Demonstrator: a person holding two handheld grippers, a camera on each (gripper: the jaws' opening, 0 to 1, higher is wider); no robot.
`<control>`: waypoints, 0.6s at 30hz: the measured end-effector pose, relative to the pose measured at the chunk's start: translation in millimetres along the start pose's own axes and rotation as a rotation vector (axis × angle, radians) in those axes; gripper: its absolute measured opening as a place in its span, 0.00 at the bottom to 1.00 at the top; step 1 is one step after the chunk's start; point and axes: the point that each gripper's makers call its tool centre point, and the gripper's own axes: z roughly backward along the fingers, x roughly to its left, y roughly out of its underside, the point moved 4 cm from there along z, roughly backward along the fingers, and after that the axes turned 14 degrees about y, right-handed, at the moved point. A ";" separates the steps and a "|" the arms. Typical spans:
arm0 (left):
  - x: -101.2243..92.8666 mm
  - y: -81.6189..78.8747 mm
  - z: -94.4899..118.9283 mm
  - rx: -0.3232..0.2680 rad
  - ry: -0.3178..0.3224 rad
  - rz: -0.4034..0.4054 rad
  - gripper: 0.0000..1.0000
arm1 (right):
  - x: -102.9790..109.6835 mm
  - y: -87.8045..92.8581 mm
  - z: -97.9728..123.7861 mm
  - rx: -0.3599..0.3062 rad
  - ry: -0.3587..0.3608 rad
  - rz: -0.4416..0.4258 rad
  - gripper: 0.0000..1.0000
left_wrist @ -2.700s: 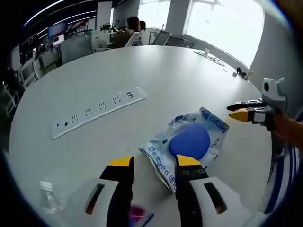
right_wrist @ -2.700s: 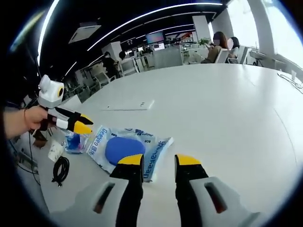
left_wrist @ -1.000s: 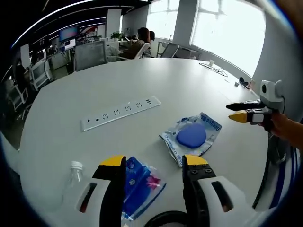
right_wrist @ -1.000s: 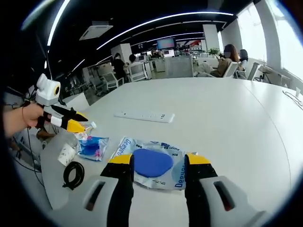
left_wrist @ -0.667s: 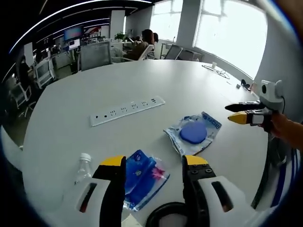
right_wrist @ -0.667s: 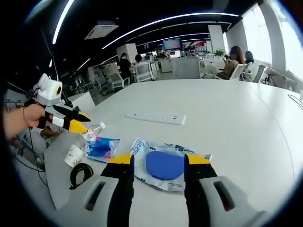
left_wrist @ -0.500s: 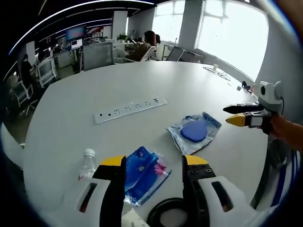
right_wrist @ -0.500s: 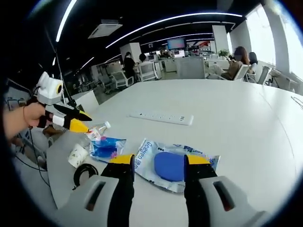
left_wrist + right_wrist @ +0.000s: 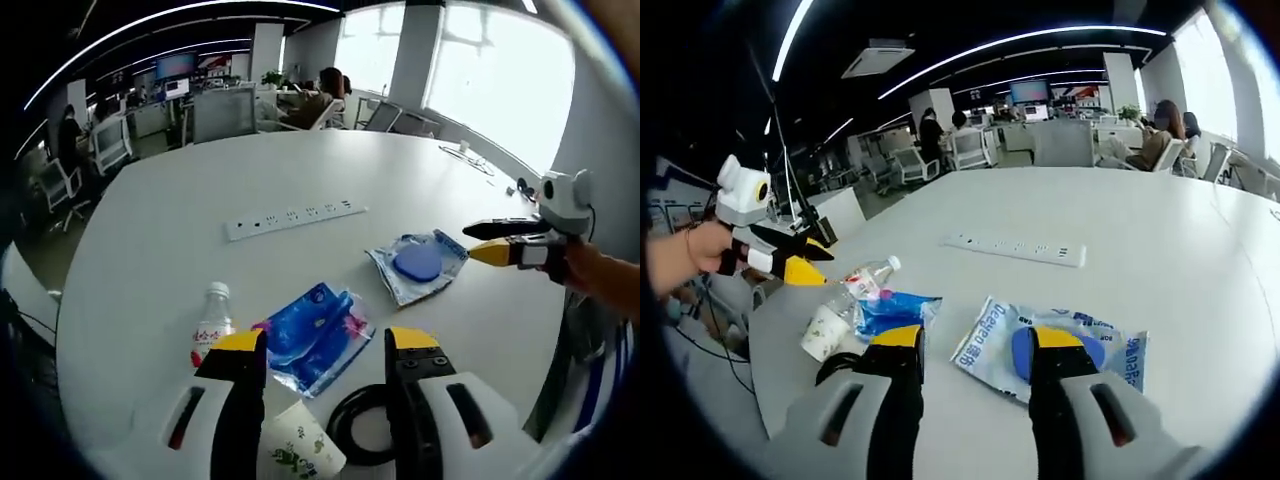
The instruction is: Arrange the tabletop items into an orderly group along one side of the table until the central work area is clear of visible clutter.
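Jaws of both grippers, left gripper (image 9: 318,345) and right gripper (image 9: 968,341), are held apart and empty, pulled back since earlier. On the table (image 9: 150,260): power strip (image 9: 292,216) at 12, pouch (image 9: 418,265) at 2; blue packet (image 9: 312,335), bottle (image 9: 209,327), cable coil (image 9: 362,432), cup (image 9: 292,448) clustered near 6. Grouping judged unfinished.

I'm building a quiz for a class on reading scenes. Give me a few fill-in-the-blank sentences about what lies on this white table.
1. The long white power strip lies flat on the ____.
2. The pad inside the clear printed bag is ____ in colour.
3. The plastic bottle has a ____ cap.
4. The black cable near the paper cup is wound into a ____.

Missing words: table; blue; white; coil
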 end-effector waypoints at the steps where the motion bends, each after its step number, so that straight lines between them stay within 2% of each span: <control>1: 0.4 1.2 2.2 -0.002 -0.001 0.003 0.47 | 3.1 0.0 -0.4 -0.002 -0.005 0.000 0.40; 9: 6.4 9.4 18.6 -0.016 -0.013 0.020 0.47 | 29.5 2.0 -6.5 0.012 -0.040 0.015 0.39; 18: 15.2 17.6 32.7 -0.028 -0.025 0.039 0.47 | 50.0 2.8 -19.5 0.028 -0.079 0.044 0.39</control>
